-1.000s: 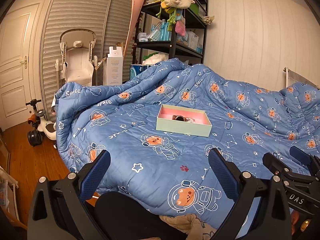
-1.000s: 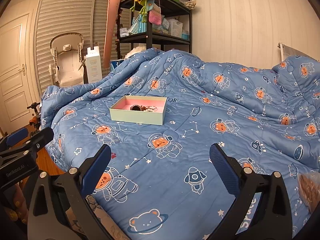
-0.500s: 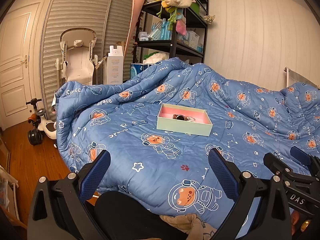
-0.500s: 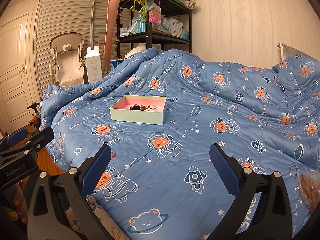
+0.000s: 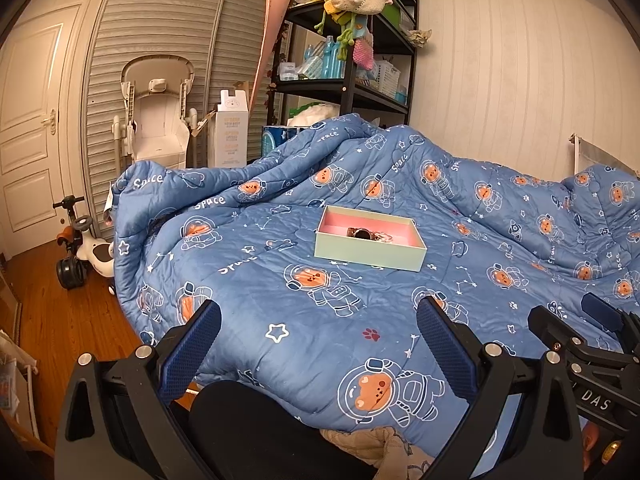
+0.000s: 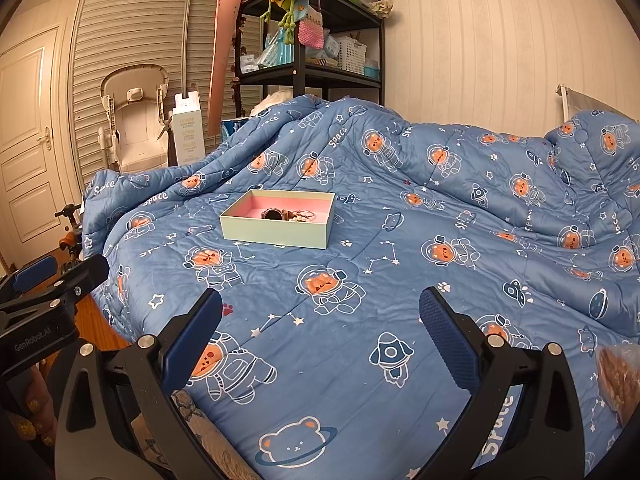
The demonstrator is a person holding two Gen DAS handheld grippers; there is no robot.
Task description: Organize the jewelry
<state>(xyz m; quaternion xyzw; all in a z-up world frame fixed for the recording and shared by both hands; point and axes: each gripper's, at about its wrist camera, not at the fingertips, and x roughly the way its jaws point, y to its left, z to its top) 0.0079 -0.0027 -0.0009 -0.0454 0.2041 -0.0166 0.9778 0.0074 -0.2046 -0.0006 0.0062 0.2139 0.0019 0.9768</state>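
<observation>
Both hand-held grippers, left [image 5: 318,344] and right [image 6: 320,340], hover released, well short of the jewelry box [image 6: 278,224].

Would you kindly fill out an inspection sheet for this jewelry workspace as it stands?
Surface: blue space-print quilt, rumpled toward the wall.
Job's things: open mint box with pink lining, flat on the quilt; a watch and bracelets lie inside.
Clutter: bag of brownish pieces at the right edge.
Grippers: left tool and right tool both open, empty, short of the box.
Cables: nothing seen.
Surroundings: black shelf, high chair, ride-on toy, louvered doors.
</observation>
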